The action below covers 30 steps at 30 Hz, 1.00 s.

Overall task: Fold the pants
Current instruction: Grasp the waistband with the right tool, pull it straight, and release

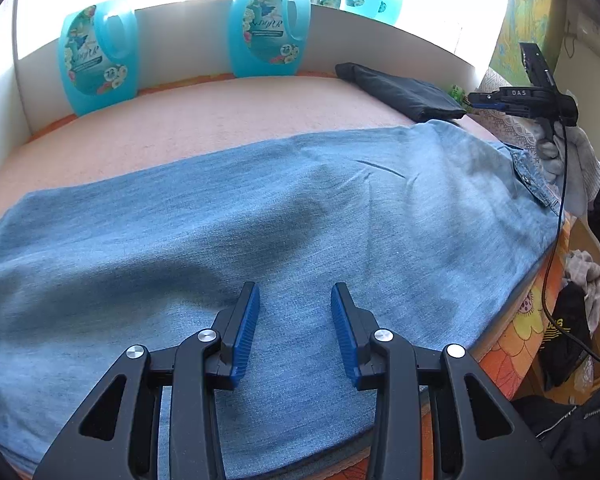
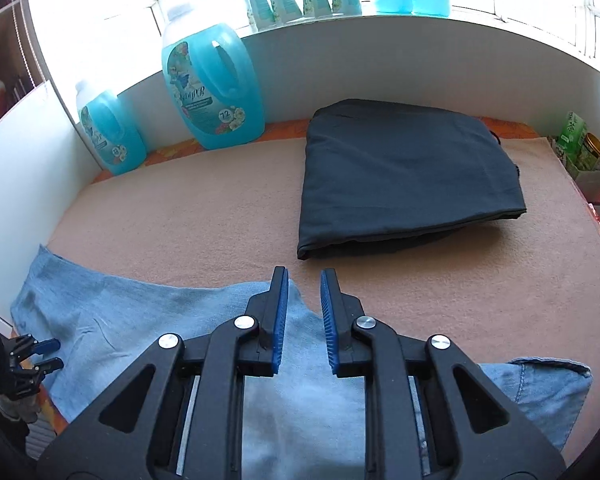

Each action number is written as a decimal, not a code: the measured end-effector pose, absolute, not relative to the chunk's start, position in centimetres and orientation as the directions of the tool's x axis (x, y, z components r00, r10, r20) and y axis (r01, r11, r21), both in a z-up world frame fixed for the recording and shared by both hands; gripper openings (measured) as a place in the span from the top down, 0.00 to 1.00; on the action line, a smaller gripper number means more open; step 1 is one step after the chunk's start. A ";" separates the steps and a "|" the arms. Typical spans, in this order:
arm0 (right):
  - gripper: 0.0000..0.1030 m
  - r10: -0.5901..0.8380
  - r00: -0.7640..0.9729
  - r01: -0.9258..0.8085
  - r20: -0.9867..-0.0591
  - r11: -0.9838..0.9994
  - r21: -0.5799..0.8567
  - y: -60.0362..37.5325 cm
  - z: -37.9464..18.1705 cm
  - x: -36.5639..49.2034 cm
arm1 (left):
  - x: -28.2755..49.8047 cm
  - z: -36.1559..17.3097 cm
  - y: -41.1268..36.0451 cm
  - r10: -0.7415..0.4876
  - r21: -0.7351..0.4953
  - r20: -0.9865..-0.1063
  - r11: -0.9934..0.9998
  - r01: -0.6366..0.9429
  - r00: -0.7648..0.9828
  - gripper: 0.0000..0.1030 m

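Light blue jeans (image 1: 300,208) lie flat and lengthwise across a peach towel (image 1: 204,120). My left gripper (image 1: 295,292) hovers over the middle of the denim, open, with nothing between its blue pads. Off to the right, a gloved hand (image 1: 556,152) holds my right gripper (image 1: 471,100) above the jeans' far end. In the right wrist view the right gripper (image 2: 304,276) is open above the edge of the jeans (image 2: 120,320), and no cloth is pinched. The left gripper (image 2: 48,356) shows at the lower left there.
A folded dark garment (image 2: 408,176) lies on the towel (image 2: 204,216) behind the jeans. Blue detergent bottles (image 2: 212,92) stand along the white back wall, more on the sill. Small boxes and a tin (image 2: 580,148) sit at the right end. Loose clothes (image 1: 580,276) lie below the table's orange-patterned edge.
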State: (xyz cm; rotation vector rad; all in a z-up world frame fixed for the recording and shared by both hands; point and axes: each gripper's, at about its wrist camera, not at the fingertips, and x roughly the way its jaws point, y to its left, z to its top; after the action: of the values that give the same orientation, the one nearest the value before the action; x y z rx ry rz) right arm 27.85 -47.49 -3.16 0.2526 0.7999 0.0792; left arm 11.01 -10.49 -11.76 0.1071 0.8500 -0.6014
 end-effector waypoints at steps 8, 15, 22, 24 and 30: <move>0.41 -0.099 0.726 0.332 -0.681 0.917 0.220 -58.0 -2.6 17.2 | 9.6 -9.7 -12.1 -0.523 -0.184 -0.686 0.797 0.575 0.506 0.66; 0.40 -0.045 0.670 0.410 -0.741 0.855 0.319 -66.3 -7.0 15.5 | 9.1 -9.3 -16.2 -0.572 -0.179 -0.683 0.735 0.654 0.455 0.66; 0.29 0.163 0.660 0.298 -0.734 0.839 0.454 -67.0 -10.9 19.1 | 9.5 -10.9 -17.6 -0.533 -0.162 -0.727 0.745 0.647 0.432 0.66; 0.29 0.182 0.643 0.286 -0.744 0.844 0.454 -66.6 -11.7 20.0 | 9.6 -11.3 -17.6 -0.521 -0.160 -0.737 0.753 0.638 0.431 0.66; 0.59 0.249 0.649 0.223 -0.719 0.841 0.493 -65.6 -12.2 19.9 | 9.7 -11.5 -17.4 -0.524 -0.167 -0.734 0.755 0.634 0.431 0.66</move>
State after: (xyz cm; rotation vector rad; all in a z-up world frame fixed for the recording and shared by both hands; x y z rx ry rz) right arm 19.85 -65.60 -12.24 0.5910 0.8775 0.0156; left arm 9.72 -17.37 -11.47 0.1421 0.8615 -0.7250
